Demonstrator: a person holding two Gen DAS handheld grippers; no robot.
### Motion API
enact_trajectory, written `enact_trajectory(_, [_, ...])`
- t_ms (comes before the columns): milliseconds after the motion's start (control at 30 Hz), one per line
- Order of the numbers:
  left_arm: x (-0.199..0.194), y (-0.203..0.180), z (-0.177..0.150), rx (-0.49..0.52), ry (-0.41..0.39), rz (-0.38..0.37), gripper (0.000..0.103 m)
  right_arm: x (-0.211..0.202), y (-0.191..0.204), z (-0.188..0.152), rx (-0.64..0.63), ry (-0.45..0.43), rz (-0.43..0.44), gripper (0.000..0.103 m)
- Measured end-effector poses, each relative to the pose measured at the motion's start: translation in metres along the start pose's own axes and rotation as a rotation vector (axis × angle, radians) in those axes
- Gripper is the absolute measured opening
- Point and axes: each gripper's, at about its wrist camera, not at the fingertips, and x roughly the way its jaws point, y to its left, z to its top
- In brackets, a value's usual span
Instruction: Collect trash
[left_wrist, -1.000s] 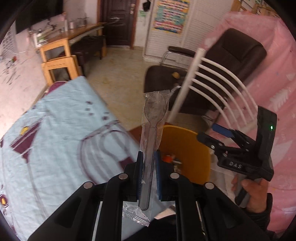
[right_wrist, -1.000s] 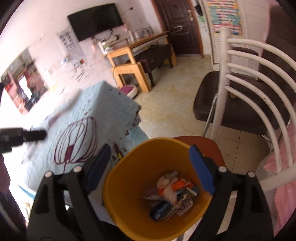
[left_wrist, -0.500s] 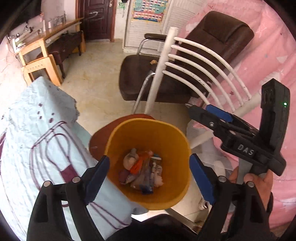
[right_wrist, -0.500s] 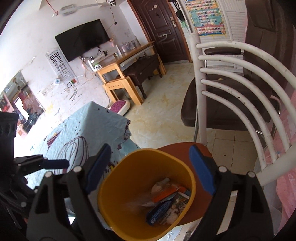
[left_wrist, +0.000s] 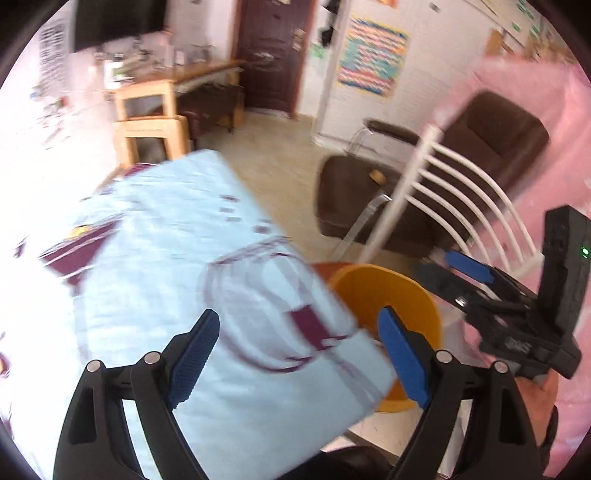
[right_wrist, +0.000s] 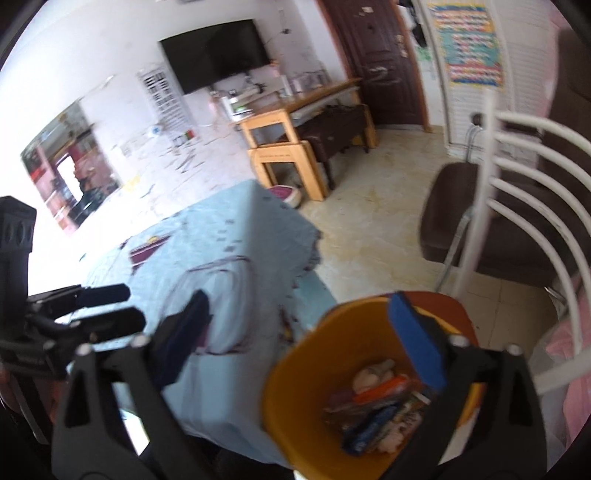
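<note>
The left gripper (left_wrist: 297, 354), black with blue pads, is seen spread wide with nothing between its pads, and under it lies the light blue tablecloth with dark red drawings (left_wrist: 159, 258). Just past the cloth's edge the round orange plastic bin (left_wrist: 391, 295) is partly hidden behind the cloth in this view. The right gripper (right_wrist: 301, 347), black with the same blue pads, is also held wide apart; its jaws have just been opening further, and nothing is seen between them. Below its right pad the bin is looked into, and the pile of trash, mixed wrappers and scraps (right_wrist: 380, 402), is seen lying at the bottom. The bin is set on a reddish brown seat (right_wrist: 448, 312), beside the white slatted chair back (left_wrist: 443, 206). A drop into the bin seems to be finished, and both grippers look ready for the next piece. No loose trash can be made out on the cloth here, since the pictures are blurred. Next, more trash must be looked for on the table, a gripper lowered over it, and the pads closed on it.
</note>
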Motion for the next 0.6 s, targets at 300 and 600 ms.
enact_trajectory(300, [-0.066,0.098,-0.038,-0.172,-0.137,0.185,0.084,0.012,0.100,0.000,-0.124,0.005,0.153,0.097])
enact_trajectory(600, [-0.128,0.156,-0.083,-0.290,-0.241,0.318,0.084,0.013,0.176,-0.017,-0.221,0.022,0.232,0.097])
